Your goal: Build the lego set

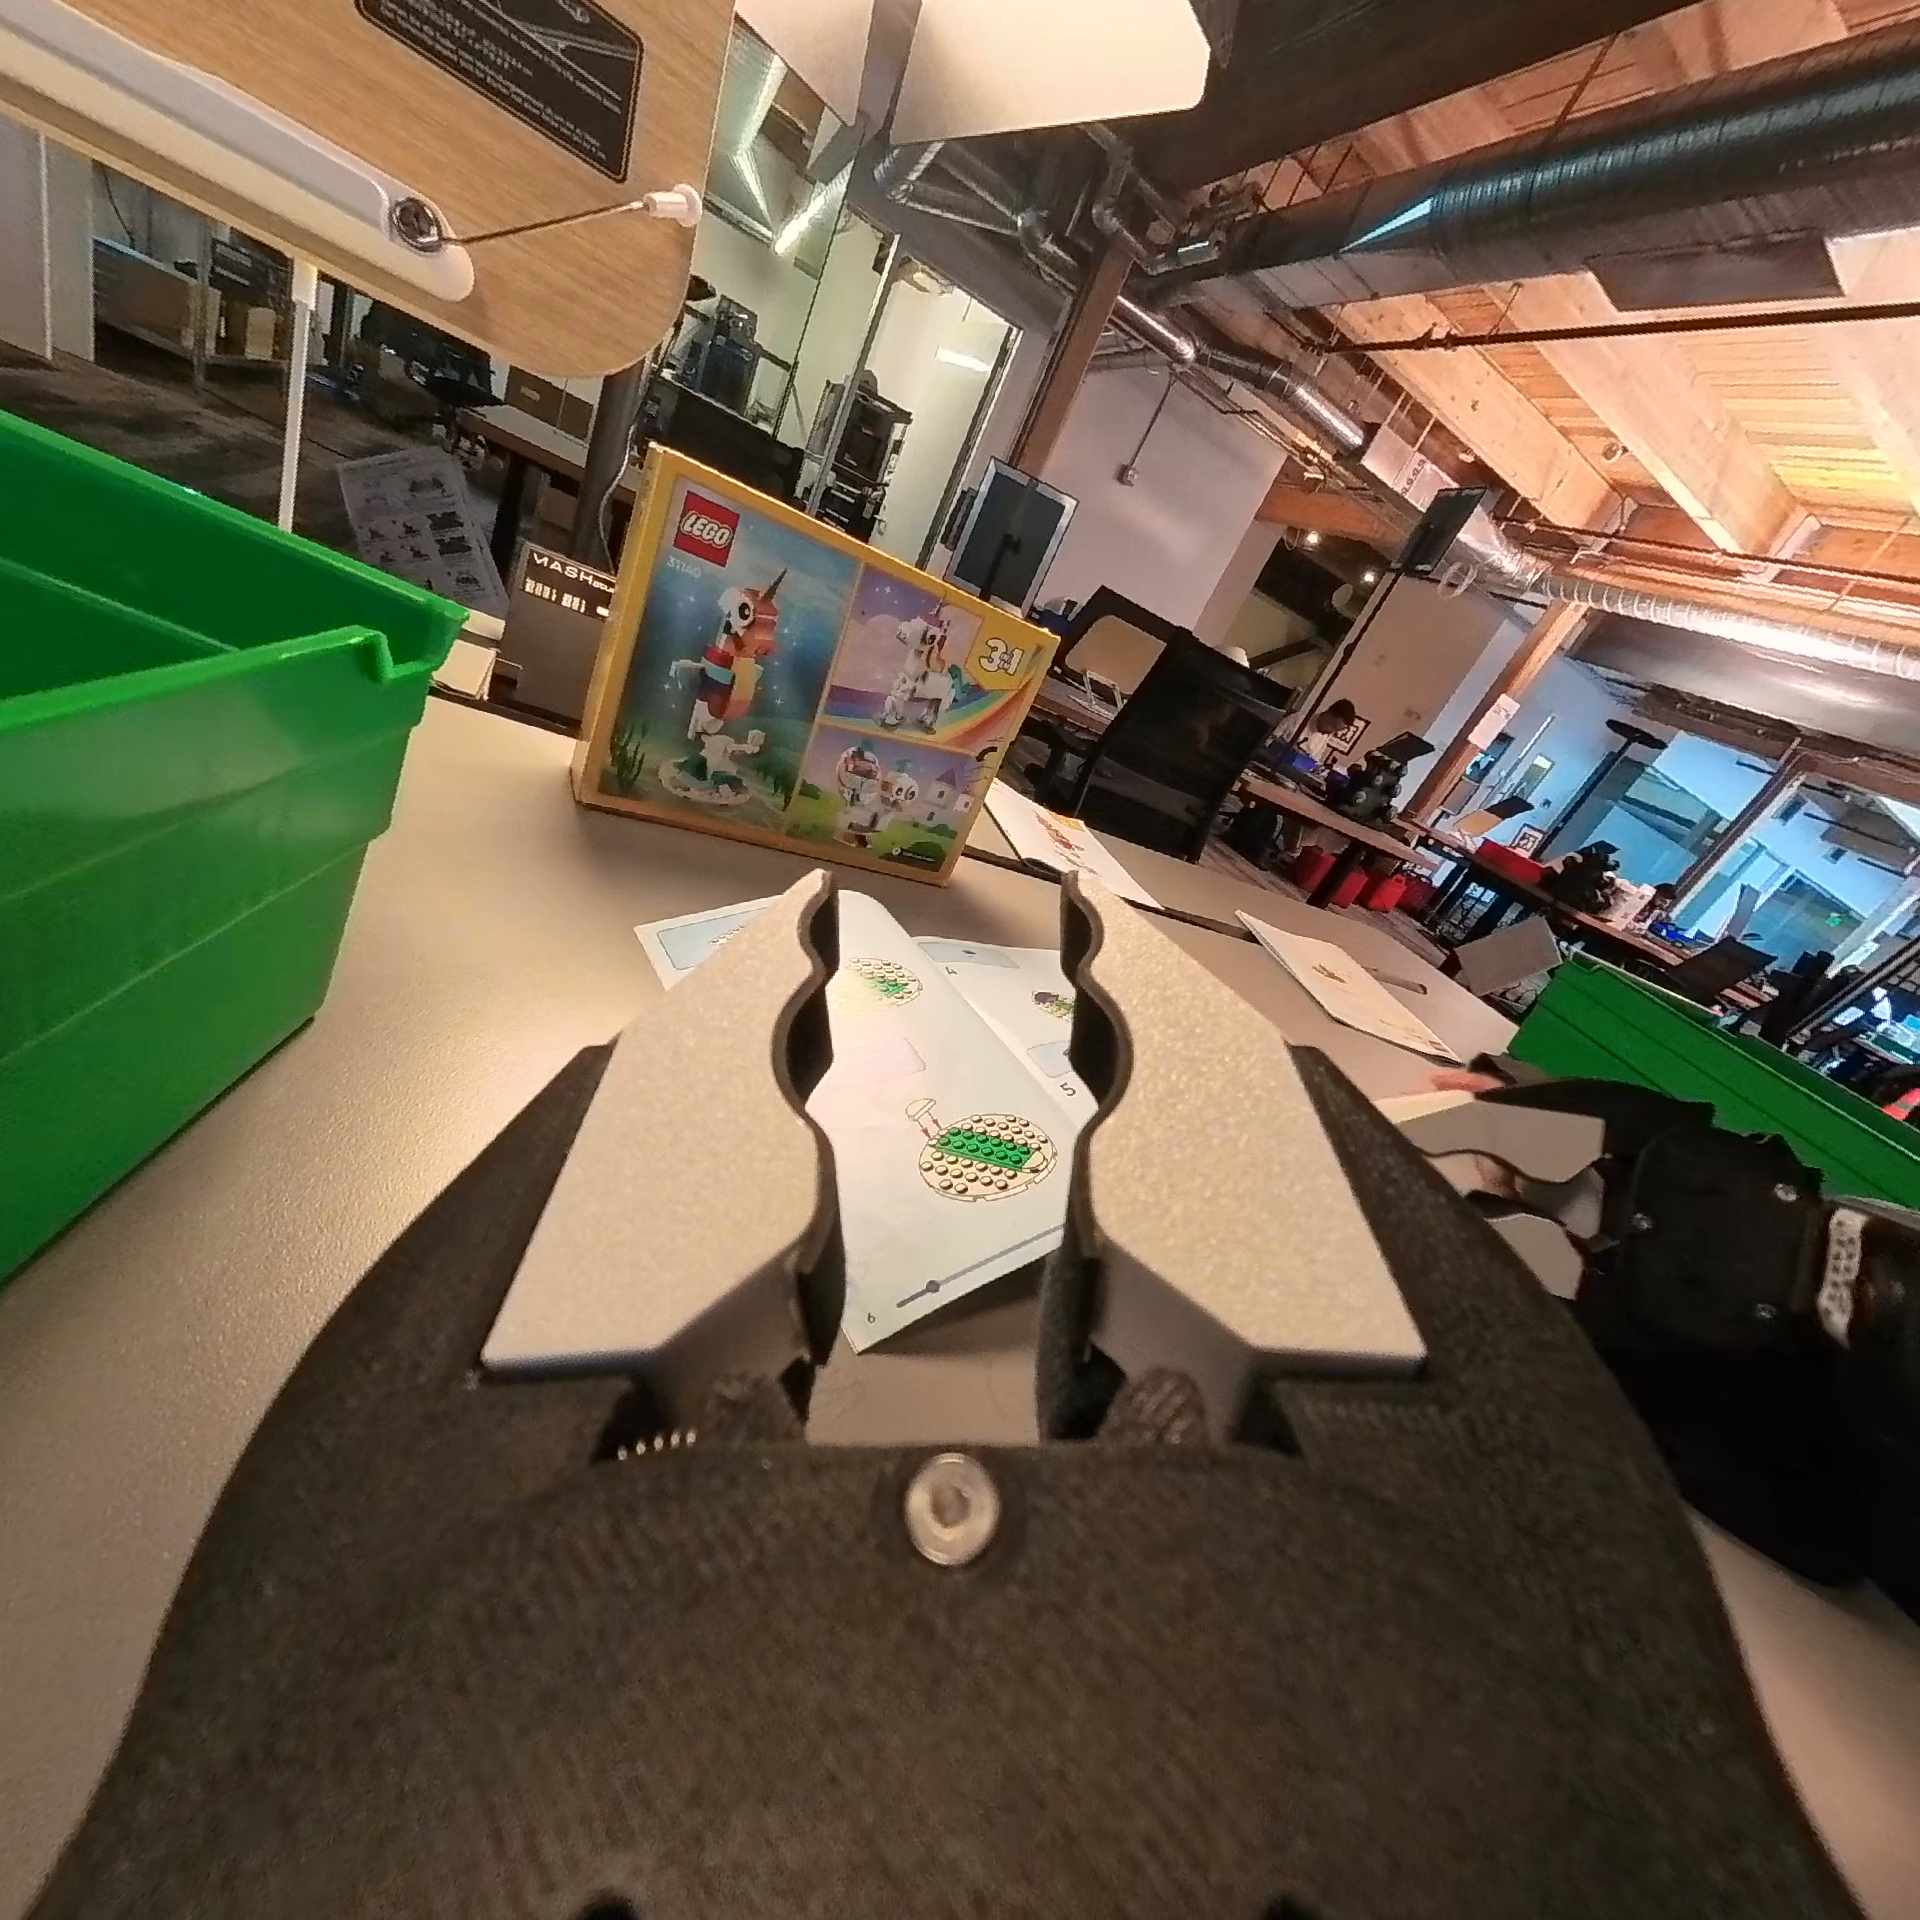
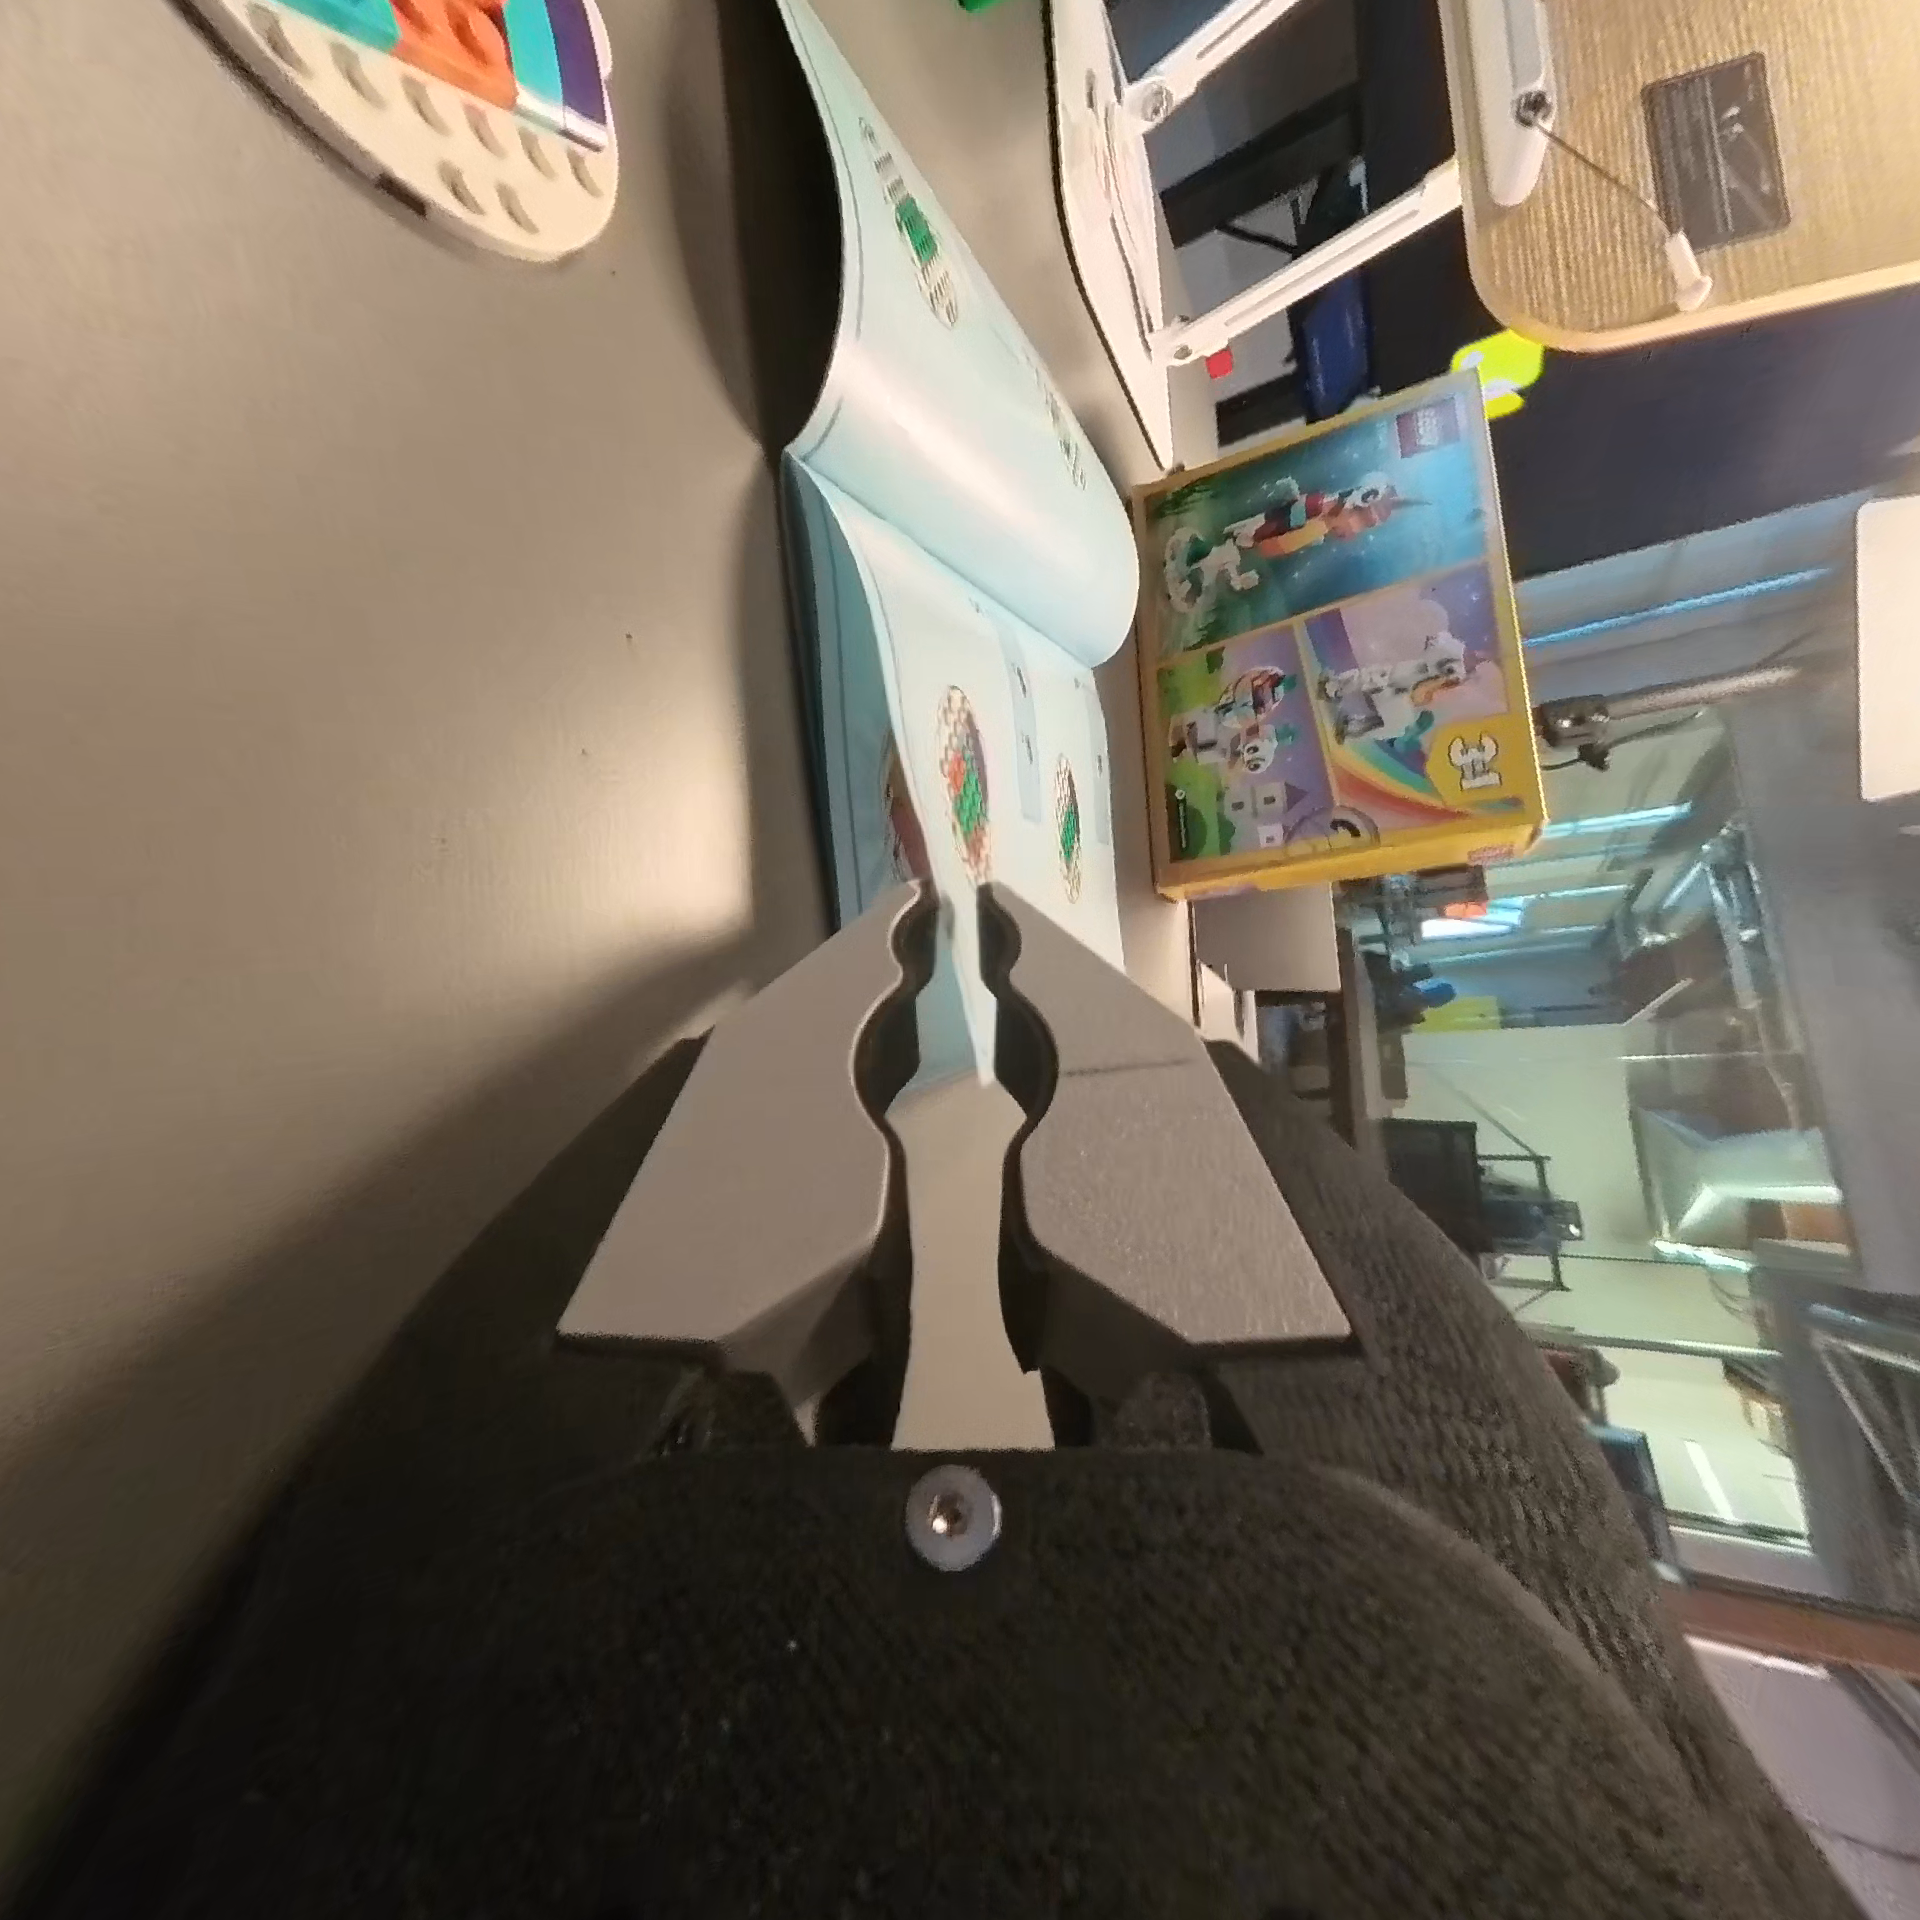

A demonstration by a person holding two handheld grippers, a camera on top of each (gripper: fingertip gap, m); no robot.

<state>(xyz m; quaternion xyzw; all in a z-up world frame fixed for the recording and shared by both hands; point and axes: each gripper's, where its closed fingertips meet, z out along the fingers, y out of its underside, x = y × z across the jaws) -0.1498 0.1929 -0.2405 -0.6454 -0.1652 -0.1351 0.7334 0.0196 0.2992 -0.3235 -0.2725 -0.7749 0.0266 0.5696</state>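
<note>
My left gripper is open and empty. It hovers low over the open instruction booklet, which lies on the beige table. My right gripper is turned on its side and shut on the edge of a booklet page, which it lifts off the open booklet. A round white studded plate with orange, teal and purple bricks lies on the table at the upper left of the right wrist view. The right gripper also shows at the right edge of the left wrist view.
The yellow set box stands upright behind the booklet; it also shows in the right wrist view. A green bin stands at the left, another green bin at the right. A second booklet lies beyond. The tips of one gripper are about 20 centimetres away from the tips of the other. The right tips stand about 12 centimetres off the round white studded plate.
</note>
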